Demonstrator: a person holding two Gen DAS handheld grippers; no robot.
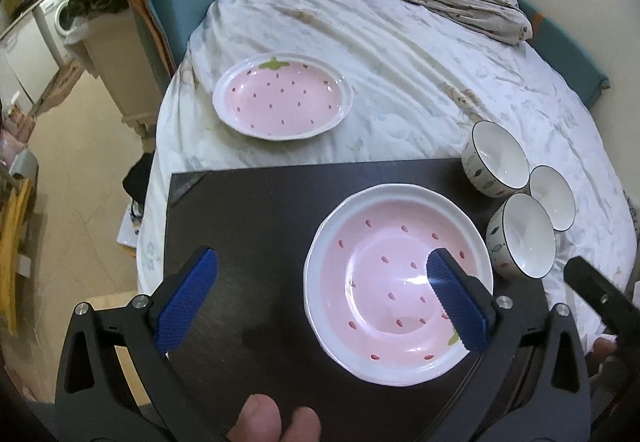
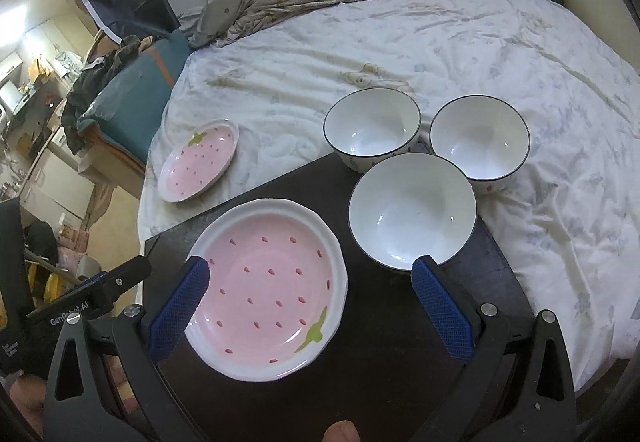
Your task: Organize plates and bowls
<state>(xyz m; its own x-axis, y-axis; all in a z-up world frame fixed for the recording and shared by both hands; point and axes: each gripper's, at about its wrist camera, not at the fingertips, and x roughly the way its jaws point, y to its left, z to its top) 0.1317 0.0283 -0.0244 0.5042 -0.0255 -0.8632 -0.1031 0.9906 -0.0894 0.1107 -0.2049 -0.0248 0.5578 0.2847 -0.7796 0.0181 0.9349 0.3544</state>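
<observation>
Both grippers' jaws gape (gripping nothing) over the near strawberry plate (image 1: 396, 282).

Both fisheye views look forward and steeply down along their own blue fingers from close above the dark table (image 1: 248, 226), facing the bed (image 1: 400, 53) beyond. The left view sits left of the near plate (image 1: 396, 282); the right view sits further right, nearer the bowls (image 2: 412, 209). Both share the table (image 2: 384, 322), near plate (image 2: 268, 290), far plate (image 1: 282, 95) (image 2: 198, 165), the three bowls and the bed (image 2: 440, 41).
</observation>
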